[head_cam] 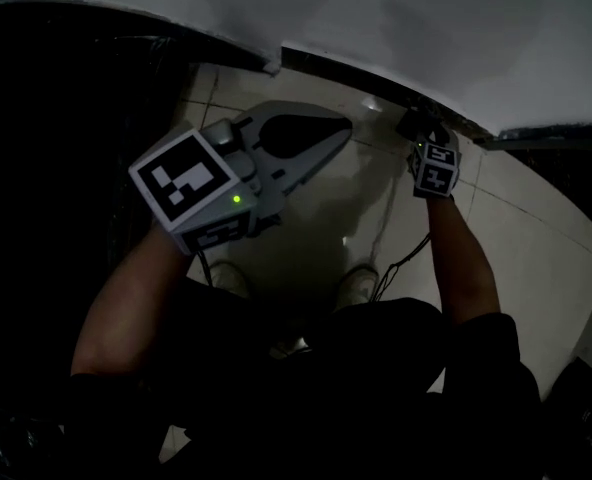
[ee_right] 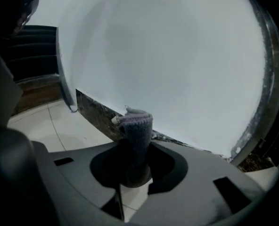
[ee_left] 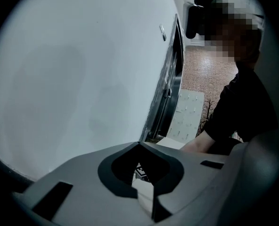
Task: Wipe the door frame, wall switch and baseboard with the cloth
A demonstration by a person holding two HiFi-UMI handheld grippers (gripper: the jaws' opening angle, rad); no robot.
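The right gripper [ee_right: 135,142] has its jaws clamped on the cloth [ee_right: 136,124], a purplish-grey folded wad that stands up out of the jaw tips and points at the foot of the white wall [ee_right: 168,55]. Its top lies right at the line where the wall meets the dark baseboard [ee_right: 94,111], very near or just touching it, though which cannot be told. The head view shows this gripper held low over the tiled floor [ee_right: 40,126], close to the baseboard. The left gripper [ee_left: 139,145] is raised and well apart from the right one. Its jaws are closed tip to tip with nothing between them, so it seems to be idle. Its view looks along the wall to the dark door frame [ee_left: 170,86] and to a small plate high on the wall, probably the wall switch [ee_left: 162,32]. By this pose the baseboard is likely the step in hand. No surface shows a wiped mark, so what is done and what is left cannot be read here.
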